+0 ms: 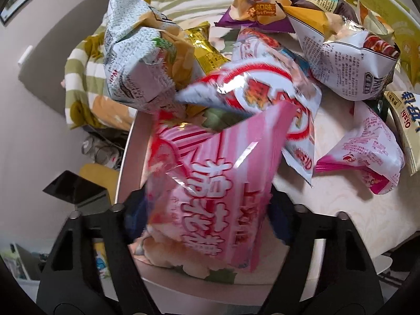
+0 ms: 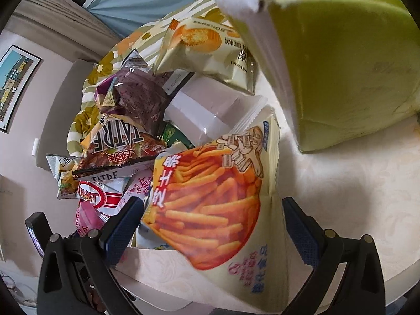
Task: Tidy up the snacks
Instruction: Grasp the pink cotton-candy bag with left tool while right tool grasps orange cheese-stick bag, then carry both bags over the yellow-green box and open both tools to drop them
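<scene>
A pink striped snack bag (image 1: 210, 178) with large white characters stands upright between the fingers of my left gripper (image 1: 207, 210), and both pads press on its sides. It is over the left rim of the round pale table (image 1: 341, 210). In the right wrist view a cream bag printed with orange sticks (image 2: 210, 197) lies flat on the table between the fingers of my right gripper (image 2: 212, 210). Its left pad (image 2: 123, 225) is beside the bag's corner. The right pad (image 2: 299, 225) stands a little off the bag's edge. The bag is not squeezed.
A heap of snack bags covers the far table: a red-and-white bag (image 1: 249, 92), a silver-green bag (image 1: 136, 60), a purple bag (image 1: 257, 5), a brown TATRE bag (image 2: 118, 144). A green carton (image 2: 341, 65) stands at the right. A floral cloth (image 1: 86, 78) lies behind.
</scene>
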The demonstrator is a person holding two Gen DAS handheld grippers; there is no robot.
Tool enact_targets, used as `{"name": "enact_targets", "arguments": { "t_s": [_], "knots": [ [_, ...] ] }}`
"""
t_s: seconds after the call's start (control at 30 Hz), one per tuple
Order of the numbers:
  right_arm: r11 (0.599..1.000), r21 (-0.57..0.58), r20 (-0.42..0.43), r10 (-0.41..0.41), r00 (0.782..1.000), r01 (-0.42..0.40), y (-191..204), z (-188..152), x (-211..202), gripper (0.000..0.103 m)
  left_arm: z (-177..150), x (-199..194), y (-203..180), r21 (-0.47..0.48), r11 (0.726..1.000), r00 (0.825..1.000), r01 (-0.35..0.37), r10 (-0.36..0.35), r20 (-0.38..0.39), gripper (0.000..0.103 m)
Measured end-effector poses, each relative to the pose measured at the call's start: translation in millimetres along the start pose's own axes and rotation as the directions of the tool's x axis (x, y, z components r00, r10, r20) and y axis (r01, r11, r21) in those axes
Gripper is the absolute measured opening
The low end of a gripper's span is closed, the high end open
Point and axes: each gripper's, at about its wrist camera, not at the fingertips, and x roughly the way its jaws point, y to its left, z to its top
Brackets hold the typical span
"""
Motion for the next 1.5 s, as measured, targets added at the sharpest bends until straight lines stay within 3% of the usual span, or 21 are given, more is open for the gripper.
{"name": "enact_targets", "arguments": {
  "t_s": [0.17,0.27,0.33,0.83,0.97,1.13,1.4,1.5],
  "knots": [
    [1.000,0.006,0.006,0.001,1.000,-0.001,-2.1,0.8,1.0,0.103,0.8,-3.9,7.1,-0.009,0.999,1.000,0.031,-0.031,0.006,0.068],
    [1.000,0.001,0.000,0.026,1.000,-0.026,-4.8,-0.6,0.4,0.086,-0.8,-9.5,10.2,-0.014,0.999,0.999,0.050,-0.050,0.013,0.068],
    [0.999,-0.008,-0.002,0.051,0.999,-0.051,-1.9,-1.5,-1.2,0.068,-4.1,-16.2,10.5,-0.014,0.998,0.998,0.062,-0.062,0.021,0.068],
    [0.999,-0.042,0.111,-0.002,0.994,0.007,33.3,-21.2,-47.7,0.062,-15.8,-89.3,21.8,0.033,0.988,0.979,0.153,-0.156,0.132,0.068],
    [0.997,-0.062,0.163,-0.025,0.986,0.035,46.8,-27.6,-75.0,0.062,-13.2,-121.0,22.6,0.078,0.976,0.958,0.203,-0.214,0.190,0.068],
    [0.994,-0.082,0.237,-0.052,0.970,0.073,62.4,-28.3,-115.2,0.062,7.0,-153.7,13.1,0.149,0.951,0.916,0.272,-0.303,0.262,0.068],
    [0.983,-0.109,0.326,-0.104,0.940,0.146,60.9,9.0,-167.4,0.062,83.4,-196.7,-30.5,0.241,0.906,0.841,0.348,-0.415,0.346,0.068],
    [0.979,-0.117,0.355,-0.115,0.928,0.166,52.4,34.8,-179.3,0.062,112.2,-206.4,-58.5,0.271,0.902,0.830,0.338,-0.421,0.367,0.068]
  ]
}}
